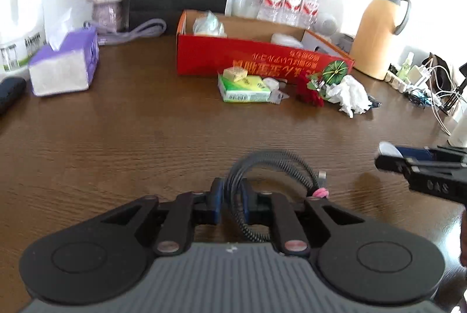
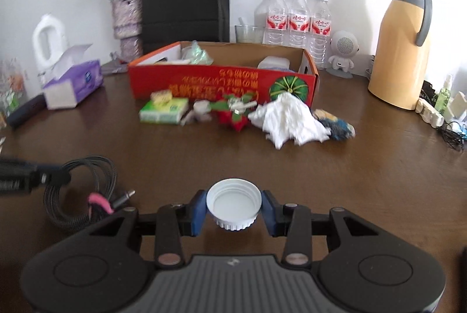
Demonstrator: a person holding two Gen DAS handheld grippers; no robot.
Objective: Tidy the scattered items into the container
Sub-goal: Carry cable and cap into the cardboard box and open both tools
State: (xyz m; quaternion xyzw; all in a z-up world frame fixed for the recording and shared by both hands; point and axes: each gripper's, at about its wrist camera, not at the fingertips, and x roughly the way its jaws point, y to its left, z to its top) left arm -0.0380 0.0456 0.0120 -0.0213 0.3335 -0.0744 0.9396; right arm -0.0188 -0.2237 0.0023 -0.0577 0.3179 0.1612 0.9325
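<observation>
White cap (image 2: 233, 203) between right tongs (image 2: 233, 211) — gripped, coiled cable (image 1: 262, 176) in left tongs (image 1: 232, 205)

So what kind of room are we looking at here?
Most likely a home dining or living room. A dark wooden table stands against a white wall, carrying a vase of dried flowers, a yellow thermos jug, bottled water and a tissue box.

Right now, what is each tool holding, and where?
Left tool: coiled black braided cable, gripped across its loops. Right tool: white plastic screw cap, by its sides.
</observation>
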